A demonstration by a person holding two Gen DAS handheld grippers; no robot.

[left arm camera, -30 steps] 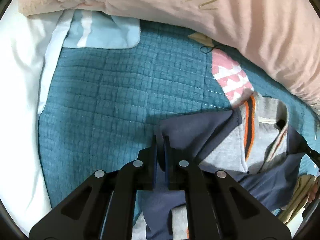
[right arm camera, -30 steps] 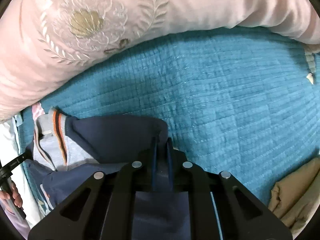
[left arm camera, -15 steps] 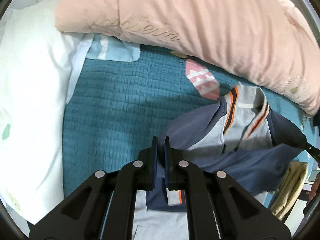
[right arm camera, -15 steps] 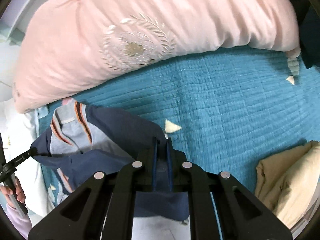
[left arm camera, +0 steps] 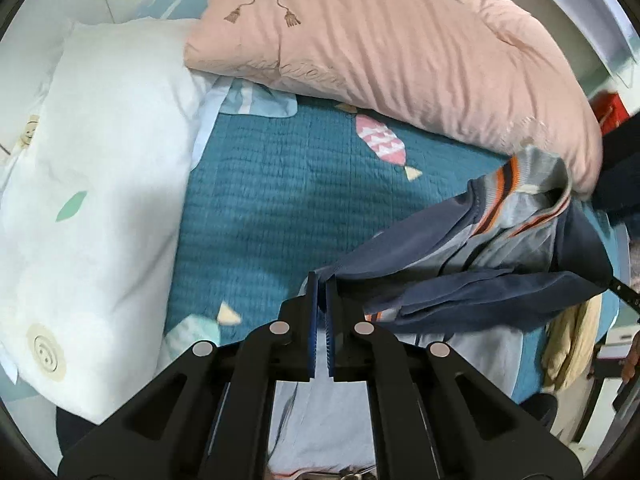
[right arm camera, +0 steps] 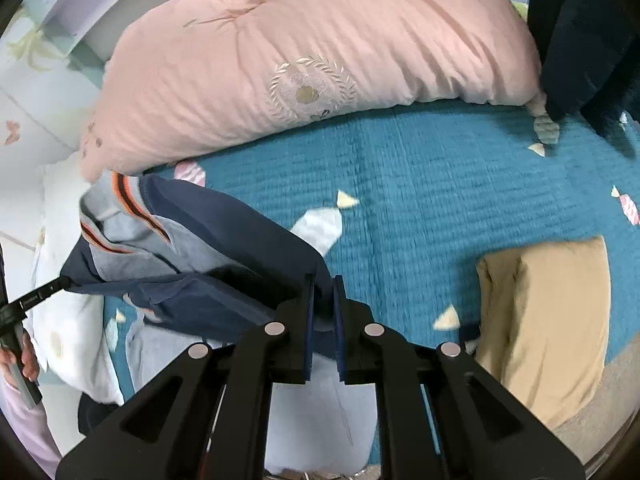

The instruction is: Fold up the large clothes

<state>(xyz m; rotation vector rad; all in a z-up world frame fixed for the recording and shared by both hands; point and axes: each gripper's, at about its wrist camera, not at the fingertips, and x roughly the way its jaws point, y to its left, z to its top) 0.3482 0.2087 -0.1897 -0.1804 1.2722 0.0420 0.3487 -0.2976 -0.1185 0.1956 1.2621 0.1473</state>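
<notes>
Both fingers are clamped on the jacket: your left gripper and right gripper each pinch a shoulder. It hangs stretched between them above the bed, collar sagging midway, neither hand nearer.

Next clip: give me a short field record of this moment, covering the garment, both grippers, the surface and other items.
garment: navy and grey sweatshirt with orange-striped collar, lifted off the bed, stretched between both grippers
left gripper: shut on one navy shoulder
right gripper: shut on the other shoulder
surface: teal quilted bedspread
other items: pink embroidered duvet, white pillow, folded tan garment
</notes>
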